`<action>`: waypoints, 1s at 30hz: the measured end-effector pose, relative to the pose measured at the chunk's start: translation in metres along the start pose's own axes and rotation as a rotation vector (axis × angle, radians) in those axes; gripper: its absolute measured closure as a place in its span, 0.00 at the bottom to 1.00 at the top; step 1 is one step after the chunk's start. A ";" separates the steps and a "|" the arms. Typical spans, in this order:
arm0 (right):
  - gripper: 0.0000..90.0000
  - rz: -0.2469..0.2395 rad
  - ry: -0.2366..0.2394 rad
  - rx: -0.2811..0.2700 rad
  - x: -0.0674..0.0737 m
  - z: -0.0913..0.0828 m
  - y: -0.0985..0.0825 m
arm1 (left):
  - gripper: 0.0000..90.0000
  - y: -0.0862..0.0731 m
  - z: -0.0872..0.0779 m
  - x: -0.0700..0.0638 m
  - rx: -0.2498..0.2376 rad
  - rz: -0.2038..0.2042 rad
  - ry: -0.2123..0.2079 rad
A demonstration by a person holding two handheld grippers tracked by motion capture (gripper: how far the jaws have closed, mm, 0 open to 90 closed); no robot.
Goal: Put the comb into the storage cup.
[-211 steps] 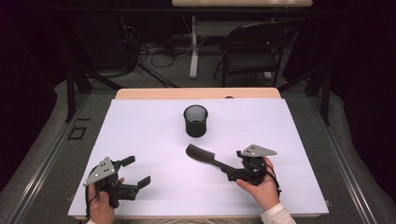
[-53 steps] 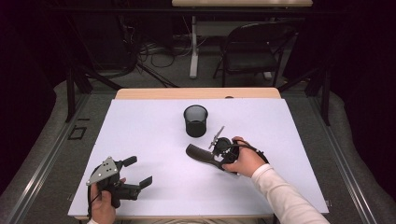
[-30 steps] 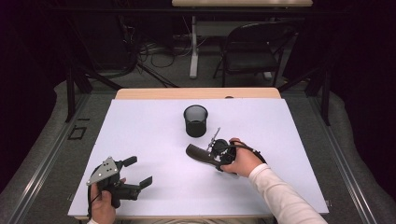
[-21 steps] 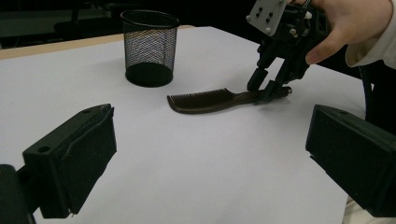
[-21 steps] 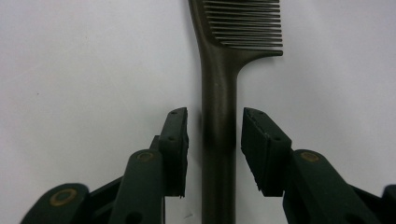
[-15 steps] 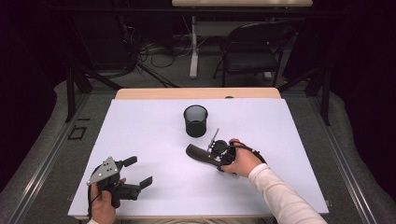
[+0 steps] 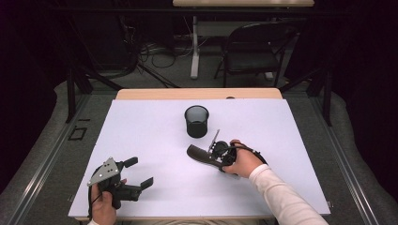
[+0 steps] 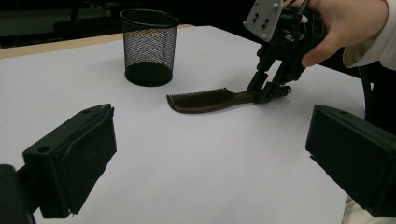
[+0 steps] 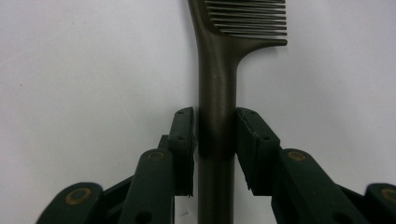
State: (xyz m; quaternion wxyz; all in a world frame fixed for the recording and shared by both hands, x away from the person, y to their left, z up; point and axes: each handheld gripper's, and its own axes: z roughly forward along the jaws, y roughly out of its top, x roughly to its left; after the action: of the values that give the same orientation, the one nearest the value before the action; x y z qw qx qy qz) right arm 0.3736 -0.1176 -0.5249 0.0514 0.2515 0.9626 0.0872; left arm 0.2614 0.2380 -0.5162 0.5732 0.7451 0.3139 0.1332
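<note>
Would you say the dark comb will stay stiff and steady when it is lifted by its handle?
The comb looks like rigid moulded plastic, so probably stiff and light. The right gripper pinches its smooth, narrow handle, so it might swivel. Lying flat, it seems unlikely to roll.

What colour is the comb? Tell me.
Dark brown comb, best seen in the right gripper view.

High view looks down; gripper views sit low, sharing the comb (image 8: 205, 100).

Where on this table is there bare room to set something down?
Free: the white tabletop left of the black mesh cup, and the right side. Crowded: the middle, where the right gripper clamps the dark plastic comb.
</note>
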 end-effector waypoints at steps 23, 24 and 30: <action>0.80 -0.002 0.000 0.000 -0.001 0.003 0.001 | 0.02 0.000 0.000 0.000 0.002 0.003 0.000; 0.80 -0.001 0.003 0.001 -0.001 0.003 0.001 | 0.02 0.000 0.000 0.000 0.002 0.002 0.000; 0.81 -0.002 0.004 -0.001 -0.001 0.003 0.001 | 0.02 0.000 0.000 0.000 0.002 0.002 0.000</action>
State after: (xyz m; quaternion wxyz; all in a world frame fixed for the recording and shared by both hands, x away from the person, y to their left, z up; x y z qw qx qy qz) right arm 0.3752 -0.1173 -0.5273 0.0495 0.2502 0.9629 0.0881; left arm 0.2614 0.2379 -0.5163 0.5723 0.7460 0.3133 0.1334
